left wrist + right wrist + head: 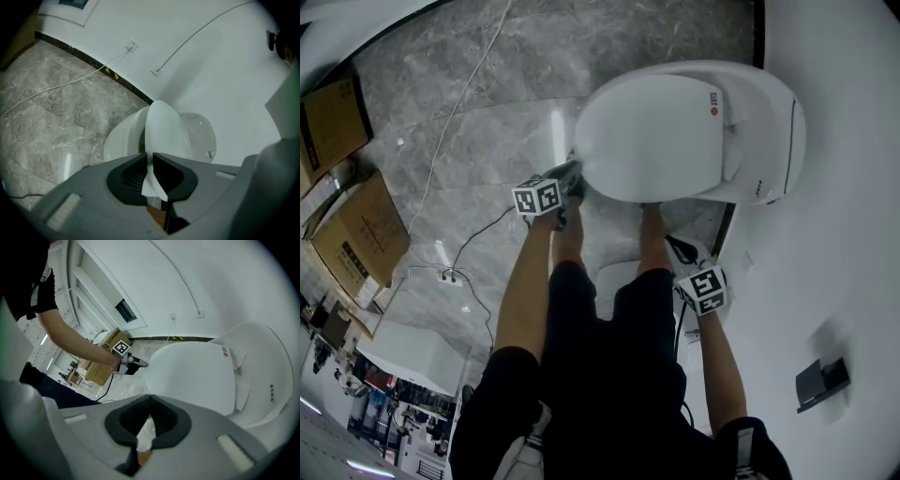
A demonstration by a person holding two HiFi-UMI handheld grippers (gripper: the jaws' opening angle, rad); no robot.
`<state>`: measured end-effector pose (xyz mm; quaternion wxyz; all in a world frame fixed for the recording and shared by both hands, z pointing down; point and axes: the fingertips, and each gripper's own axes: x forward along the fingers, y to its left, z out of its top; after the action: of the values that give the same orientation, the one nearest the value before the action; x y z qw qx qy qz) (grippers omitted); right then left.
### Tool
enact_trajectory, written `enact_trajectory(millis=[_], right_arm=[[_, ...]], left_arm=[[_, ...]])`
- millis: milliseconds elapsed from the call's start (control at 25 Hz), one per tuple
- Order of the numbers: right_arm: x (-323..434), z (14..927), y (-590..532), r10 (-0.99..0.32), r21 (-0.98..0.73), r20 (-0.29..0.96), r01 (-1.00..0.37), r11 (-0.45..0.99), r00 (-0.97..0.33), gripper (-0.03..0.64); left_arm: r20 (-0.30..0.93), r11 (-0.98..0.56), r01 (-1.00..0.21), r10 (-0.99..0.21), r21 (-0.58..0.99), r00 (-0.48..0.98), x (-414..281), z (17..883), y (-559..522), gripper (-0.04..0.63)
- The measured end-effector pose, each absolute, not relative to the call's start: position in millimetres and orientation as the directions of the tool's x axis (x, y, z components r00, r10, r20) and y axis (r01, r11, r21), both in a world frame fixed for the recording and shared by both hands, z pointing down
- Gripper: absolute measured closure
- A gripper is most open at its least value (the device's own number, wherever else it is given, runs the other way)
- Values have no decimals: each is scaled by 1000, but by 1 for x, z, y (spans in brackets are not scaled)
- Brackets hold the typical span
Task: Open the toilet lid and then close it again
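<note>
Nearest in the head view are the person's black shorts (609, 356) and two bare forearms, which hide the floor beneath them. The right gripper (150, 399) is held low by the right leg. Its own view shows the two dark pads pressed together with nothing between them (only pale floor shows past the tips). In the head view its tips are hard to make out against the legs.

The left gripper (149, 159) reaches further out. Its jaws are nearly together and pinch the front rim of the white toilet lid (652, 136). In its own view the thin white edge runs straight between the pads, and the rim's lower end is cut off behind the gripper body.

The lid covers most of the toilet (119, 138). A dark gap shows between lid and bowl at the front, so it looks a little raised. The hinge end is hidden from all views.

Beyond lie the grey marble floor (487, 75), a thin cable (467, 89) and cardboard boxes (361, 230). A small dark object (821, 382) on the white wall is too small to identify.
</note>
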<state>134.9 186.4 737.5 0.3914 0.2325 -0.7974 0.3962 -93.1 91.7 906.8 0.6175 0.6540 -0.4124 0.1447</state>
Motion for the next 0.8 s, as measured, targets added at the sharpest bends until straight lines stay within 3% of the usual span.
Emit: enact_trajectory(millis=[400,800], right_arm=[[103,726,175,-76,-458,783,-655,600,-617,614],[72,709,157,-93,-417,773,-613,671,-628,614]], left_arm=[[570,70,-593,-388,802,724,-85,857,87,557],[513,-6,-542,-316,840,798,-67,809,83,557]])
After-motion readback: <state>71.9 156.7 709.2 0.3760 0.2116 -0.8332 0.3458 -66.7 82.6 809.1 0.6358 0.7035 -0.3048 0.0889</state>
